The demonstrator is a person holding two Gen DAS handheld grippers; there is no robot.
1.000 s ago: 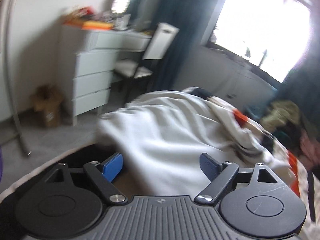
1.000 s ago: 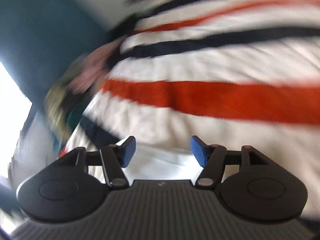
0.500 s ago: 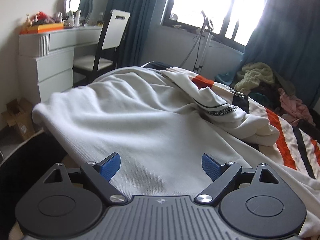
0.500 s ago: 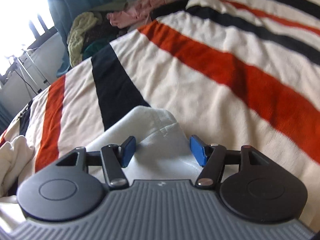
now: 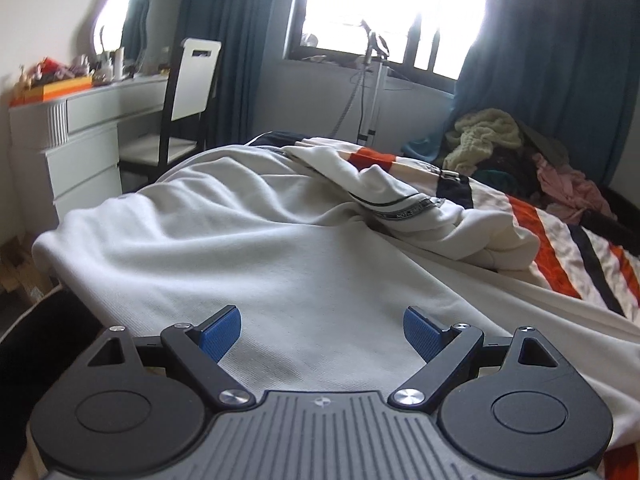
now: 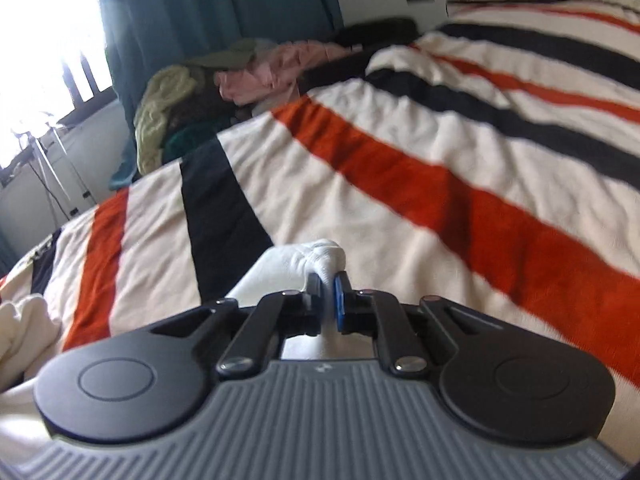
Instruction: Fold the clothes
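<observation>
A large white garment point(image 5: 256, 256) lies spread over the bed in the left wrist view, one cream sleeve with a black printed band point(image 5: 408, 212) bunched at the far right. My left gripper point(image 5: 322, 330) hovers open just above the garment's near part, blue pads wide apart with nothing between them. In the right wrist view my right gripper point(image 6: 329, 294) is shut on a bunched corner of the white garment point(image 6: 304, 260), which pokes out past the fingertips over the striped blanket point(image 6: 440, 184).
The bed carries a cream blanket with orange and black stripes point(image 5: 560, 256). A heap of other clothes point(image 5: 504, 148) sits at the far side by the blue curtain. A white dresser point(image 5: 84, 148) and a chair point(image 5: 188, 92) stand left of the bed.
My right gripper has closed on the white garment's corner; half a second ago its pads stood apart around it. The left gripper moved slightly forward over the garment and stays open.
</observation>
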